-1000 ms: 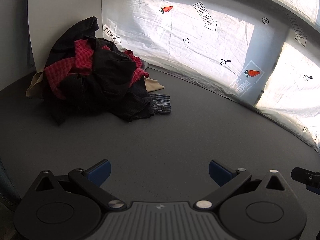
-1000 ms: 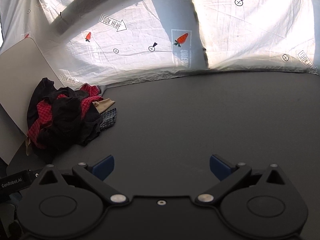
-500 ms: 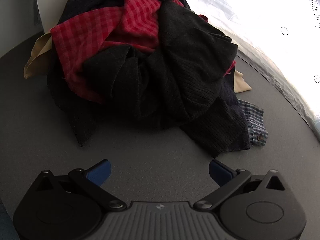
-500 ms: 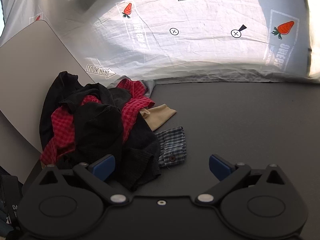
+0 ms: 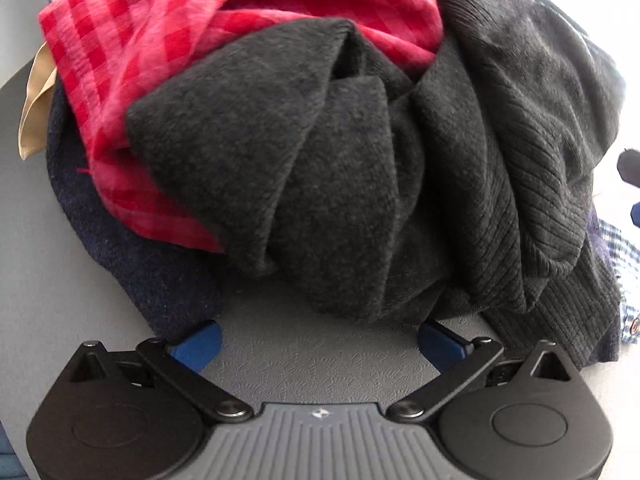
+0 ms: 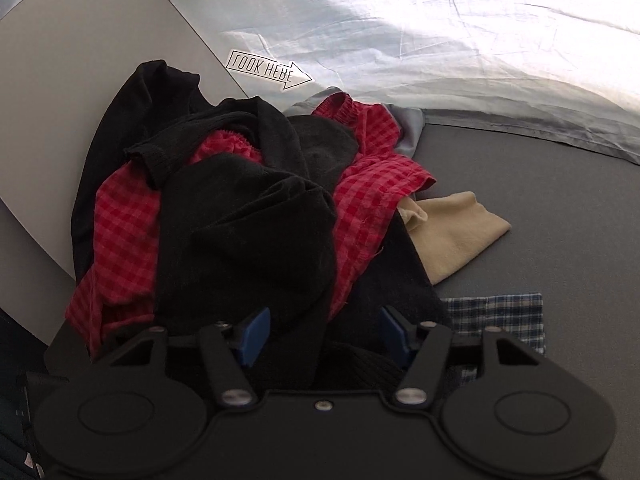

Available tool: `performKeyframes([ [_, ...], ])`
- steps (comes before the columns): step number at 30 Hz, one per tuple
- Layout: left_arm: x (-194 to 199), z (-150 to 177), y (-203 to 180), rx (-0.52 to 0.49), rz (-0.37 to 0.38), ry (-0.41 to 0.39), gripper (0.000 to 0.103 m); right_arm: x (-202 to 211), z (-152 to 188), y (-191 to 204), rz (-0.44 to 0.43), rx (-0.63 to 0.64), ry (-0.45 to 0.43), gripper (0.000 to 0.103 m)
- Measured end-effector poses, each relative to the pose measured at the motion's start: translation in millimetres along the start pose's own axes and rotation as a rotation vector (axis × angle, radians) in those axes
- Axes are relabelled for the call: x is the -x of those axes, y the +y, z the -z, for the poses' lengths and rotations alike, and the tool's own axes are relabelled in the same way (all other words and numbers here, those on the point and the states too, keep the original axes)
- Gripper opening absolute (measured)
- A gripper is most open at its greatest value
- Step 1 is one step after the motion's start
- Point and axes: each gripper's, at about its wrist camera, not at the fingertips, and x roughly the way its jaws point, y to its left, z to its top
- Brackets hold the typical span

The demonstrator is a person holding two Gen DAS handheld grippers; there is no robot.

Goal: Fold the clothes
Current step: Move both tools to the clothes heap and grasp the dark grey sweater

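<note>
Picking step: my left gripper (image 5: 318, 342) gapes wide before the dark sweater (image 5: 320, 168); my right gripper (image 6: 324, 338), fingers parted around black knit, must next close and lift 1 garment.

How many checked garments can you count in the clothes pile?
2: a red gingham garment woven through the pile, and a blue plaid shirt flat at its right edge. Others may lie hidden.

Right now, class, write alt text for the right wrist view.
The right gripper, jaws open, noses into a pile of clothes: black knits tangled with a red checked shirt. A tan cloth and a blue plaid piece lie beside it on the grey table.
</note>
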Motion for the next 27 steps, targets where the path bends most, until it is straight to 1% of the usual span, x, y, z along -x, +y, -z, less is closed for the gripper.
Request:
performKeyframes([
  [4, 0, 0, 3, 0.011, 0.008, 0.001, 0.103, -17, -4, 2, -0.003, -0.006, -0.009, 0.064],
  [5, 0, 2, 2, 0.011, 0.006, -0.005, 0.103, -20, -5, 3, -0.007, -0.006, -0.01, 0.062],
  [6, 0, 3, 2, 0.011, 0.005, -0.013, 0.103, -22, -7, 5, -0.018, -0.004, -0.008, 0.054],
  [7, 1, 6, 3, 0.009, 0.004, -0.021, 0.103, -24, -8, 7, -0.028, -0.001, -0.005, 0.041],
  [9, 2, 10, 3, 0.005, 0.005, -0.038, 0.103, -27, -10, 12, -0.044, 0.002, -0.002, 0.026],
  [10, 2, 11, 3, 0.007, 0.005, -0.041, 0.103, -25, -10, 14, -0.037, 0.002, -0.007, 0.014],
  [11, 2, 12, 3, 0.009, 0.003, -0.041, 0.103, -22, -9, 17, -0.029, 0.01, -0.017, 0.01],
  [13, 3, 12, 3, 0.012, 0.001, -0.036, 0.103, -11, -6, 20, -0.013, 0.038, -0.054, 0.008],
  [15, 3, 10, 5, 0.012, 0.012, -0.006, 0.103, 6, -3, 24, 0.026, 0.079, -0.098, 0.007],
  [17, 8, 11, 10, 0.044, 0.055, 0.036, 0.103, 29, -2, 27, 0.066, 0.115, -0.149, 0.006],
  [18, 14, 13, 12, 0.068, 0.086, 0.043, 0.103, 41, -1, 27, 0.081, 0.126, -0.174, 0.003],
  [20, 30, 21, 15, 0.124, 0.16, 0.036, 0.103, 68, 1, 23, 0.111, 0.119, -0.214, 0.003],
  [21, 40, 26, 13, 0.122, 0.181, 0.022, 0.103, 82, 3, 21, 0.126, 0.116, -0.234, 0.003],
  [23, 64, 39, 3, 0.07, 0.198, -0.025, 0.103, 109, 9, 15, 0.164, 0.115, -0.271, 0.003],
  [25, 86, 53, -9, 0.011, 0.207, -0.071, 0.103, 146, 22, 3, 0.231, 0.108, -0.309, 0.003],
  [27, 109, 70, -22, -0.036, 0.231, -0.111, 0.103, 183, 37, -11, 0.289, 0.086, -0.338, 0.003],
])
